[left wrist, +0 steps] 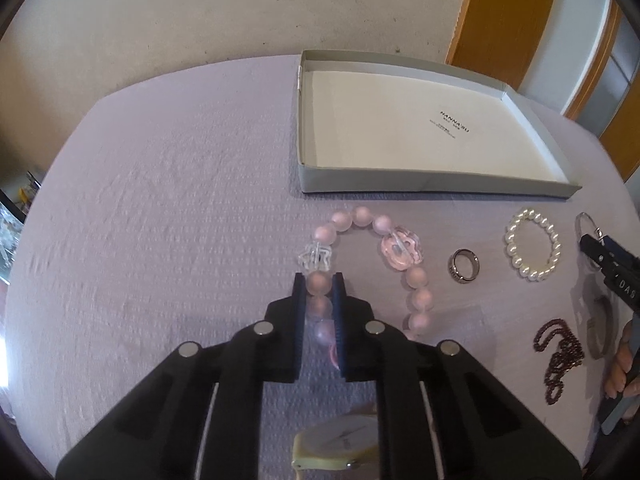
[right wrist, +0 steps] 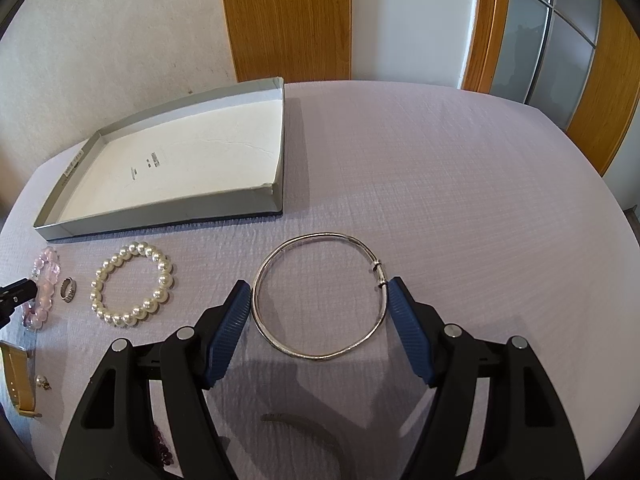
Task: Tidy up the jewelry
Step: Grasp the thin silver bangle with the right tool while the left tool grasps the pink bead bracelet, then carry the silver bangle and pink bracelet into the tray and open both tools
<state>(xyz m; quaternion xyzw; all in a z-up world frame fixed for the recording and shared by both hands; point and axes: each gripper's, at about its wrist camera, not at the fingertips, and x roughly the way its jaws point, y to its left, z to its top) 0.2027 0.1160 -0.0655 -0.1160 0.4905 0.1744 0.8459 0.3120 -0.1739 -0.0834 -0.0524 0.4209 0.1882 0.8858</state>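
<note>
My left gripper [left wrist: 319, 284] is shut on a strand of the pink bead bracelet [left wrist: 400, 256], which lies on the lilac tablecloth just in front of the shallow grey box [left wrist: 432, 188]. My right gripper [right wrist: 318, 300] is open, its blue pads on either side of a thin silver bangle [right wrist: 320, 294] lying flat on the cloth. The box [right wrist: 168, 216] is empty. A pearl bracelet [left wrist: 534, 248] [right wrist: 132, 284] and a silver ring [left wrist: 463, 266] [right wrist: 69, 290] lie between the two grippers.
A dark red bead chain [left wrist: 558, 356] lies at the right. A cream watch [left wrist: 340, 444] sits under my left gripper; its tan strap [right wrist: 18, 376] and a small earring [right wrist: 42, 381] show at the left. A grey curved band [right wrist: 312, 426] lies below my right gripper.
</note>
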